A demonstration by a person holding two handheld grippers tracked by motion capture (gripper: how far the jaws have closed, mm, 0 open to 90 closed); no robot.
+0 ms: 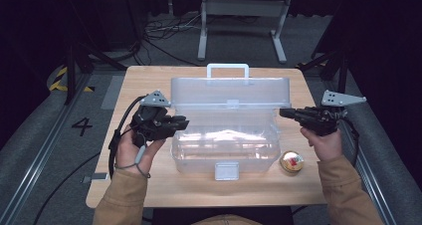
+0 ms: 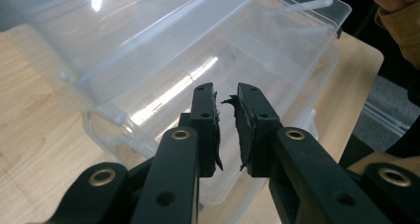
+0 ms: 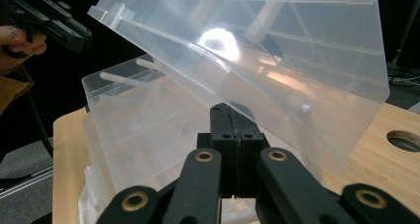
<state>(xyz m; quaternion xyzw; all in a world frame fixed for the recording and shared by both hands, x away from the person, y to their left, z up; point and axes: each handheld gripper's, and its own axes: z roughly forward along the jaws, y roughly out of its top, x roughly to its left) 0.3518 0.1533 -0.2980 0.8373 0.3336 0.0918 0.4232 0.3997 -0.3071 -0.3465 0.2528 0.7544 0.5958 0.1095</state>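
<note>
On the table, from above: clear box [image 1: 225, 148] lying long axis side to side, lid [image 1: 230, 91] standing raised at the back. Left gripper [image 1: 182, 123] hovering just beside the box's left end, right gripper [image 1: 284, 112] touching the lid's right edge, small round tin [image 1: 291, 161] sitting near the box's right front corner.

Along the left gripper [image 2: 227, 97]: jaws standing slightly parted, holding nothing, pointing into the box [image 2: 208, 80] ahead.

Along the right gripper [image 3: 231, 111]: jaws pressing together empty, lid [image 3: 277, 50] tilting just above and ahead.

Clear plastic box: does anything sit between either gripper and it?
Nothing visible does. The left gripper hangs just off the left end of the clear plastic box with only air between, jaws slightly apart and empty. The right gripper is shut at the right end, by the raised lid.
</note>
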